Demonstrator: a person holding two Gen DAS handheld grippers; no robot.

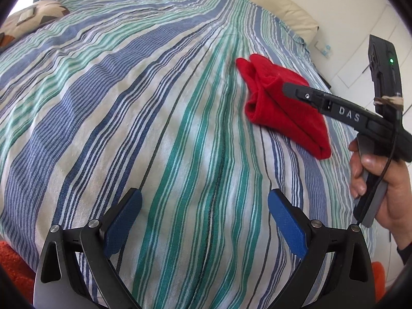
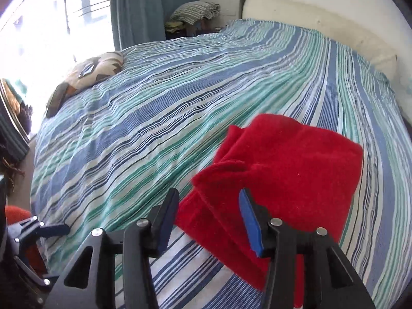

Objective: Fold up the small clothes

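A folded red garment [image 1: 280,108] lies on the striped bedspread [image 1: 128,103] toward the right side of the bed. In the right wrist view the red garment [image 2: 283,167] fills the lower right. My right gripper [image 2: 209,195] hovers over its near left edge, jaws apart and pads touching nothing. From the left wrist view, the right gripper [image 1: 289,90] reaches in from the right over the garment, held by a hand [image 1: 386,180]. My left gripper [image 1: 204,198] stands open over bare bedspread, well to the left of the garment, with nothing between its blue pads [image 1: 123,221].
A patterned pillow [image 2: 95,72] rests at the bed's far left corner. A cream headboard [image 2: 322,25] runs along the right side. A teal curtain [image 2: 152,7] and a pile of laundry [image 2: 195,10] stand beyond the bed. An orange rug [image 1: 13,265] lies by the near edge.
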